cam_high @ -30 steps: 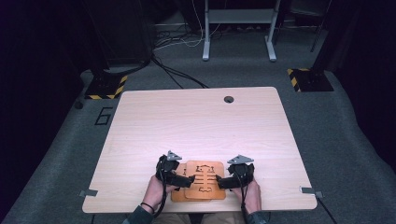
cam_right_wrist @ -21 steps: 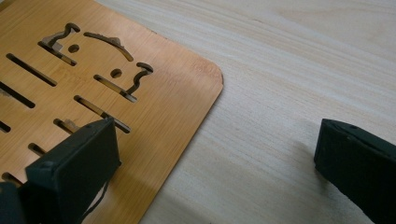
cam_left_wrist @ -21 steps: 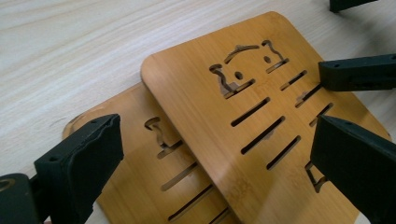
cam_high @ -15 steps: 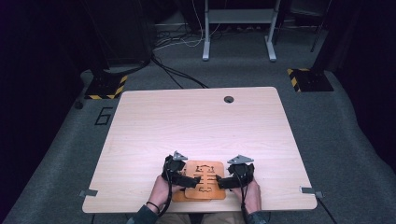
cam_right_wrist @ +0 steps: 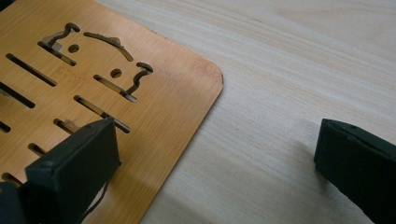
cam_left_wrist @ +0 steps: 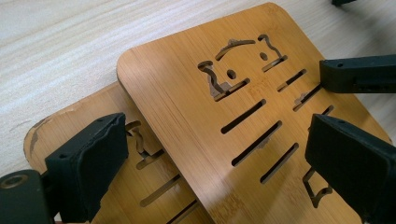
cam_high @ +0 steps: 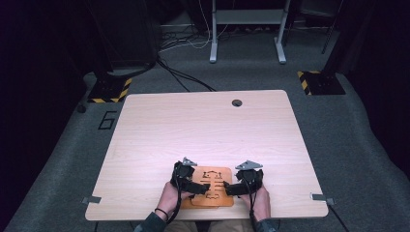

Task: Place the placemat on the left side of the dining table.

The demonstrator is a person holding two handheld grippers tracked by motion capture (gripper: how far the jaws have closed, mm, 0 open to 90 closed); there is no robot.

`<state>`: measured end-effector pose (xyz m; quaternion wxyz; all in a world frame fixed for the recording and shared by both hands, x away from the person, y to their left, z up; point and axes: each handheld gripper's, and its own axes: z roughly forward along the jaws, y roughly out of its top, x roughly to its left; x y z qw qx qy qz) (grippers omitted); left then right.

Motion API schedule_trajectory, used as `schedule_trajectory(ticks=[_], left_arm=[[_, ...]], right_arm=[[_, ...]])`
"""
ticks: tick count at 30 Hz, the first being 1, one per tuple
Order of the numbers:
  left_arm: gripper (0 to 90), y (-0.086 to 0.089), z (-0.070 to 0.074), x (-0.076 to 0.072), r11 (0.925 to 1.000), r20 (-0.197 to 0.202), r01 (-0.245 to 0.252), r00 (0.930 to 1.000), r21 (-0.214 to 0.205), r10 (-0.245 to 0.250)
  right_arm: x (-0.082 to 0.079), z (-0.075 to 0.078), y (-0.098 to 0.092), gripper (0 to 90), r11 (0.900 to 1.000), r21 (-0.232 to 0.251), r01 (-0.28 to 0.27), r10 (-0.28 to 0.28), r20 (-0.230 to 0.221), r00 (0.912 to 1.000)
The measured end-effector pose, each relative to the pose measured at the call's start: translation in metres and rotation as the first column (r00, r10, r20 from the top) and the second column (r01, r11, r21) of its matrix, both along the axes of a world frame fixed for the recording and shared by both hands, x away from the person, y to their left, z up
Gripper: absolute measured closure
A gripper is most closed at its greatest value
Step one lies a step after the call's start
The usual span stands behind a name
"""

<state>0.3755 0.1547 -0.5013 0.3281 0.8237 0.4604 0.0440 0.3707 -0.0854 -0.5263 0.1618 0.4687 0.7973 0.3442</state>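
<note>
Two bamboo boards (cam_left_wrist: 196,140) lie stacked askew at the tabletop's (cam_high: 203,125) near edge, each cut with slots and a cat-like outline; no brand shows. A taped "6" (cam_high: 107,120) marks the floor. The left tool (cam_high: 196,186), jaws just closing slightly, stands wide over both boards, gripping nothing. The right tool (cam_high: 232,188) gapes, empty, across the top board's edge.

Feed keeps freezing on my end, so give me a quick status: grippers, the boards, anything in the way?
Left gripper open, jaws just closing, straddling upper bamboo board. Right gripper open at its edge. Lower board underneath, offset. Table unobstructed.
</note>
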Motion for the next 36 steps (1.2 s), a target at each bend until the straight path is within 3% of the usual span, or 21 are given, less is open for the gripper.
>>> schedule_trajectory(ticks=[13,36], left_arm=[[8.2,-0.004,0.001,0.002,0.9999,0.003,0.002,1.0,0.01,-0.002],[13.8,-0.001,0.01,0.005,0.9992,-0.029,-0.017,0.9995,-0.035,0.016]], right_arm=[[0.0,0.0,0.001,0.0,0.9999,0.007,0.008,-0.008,-0.003,1.0],[0.0,0.001,-0.001,0.0,0.9994,0.02,0.027,-0.027,-0.016,0.9995]])
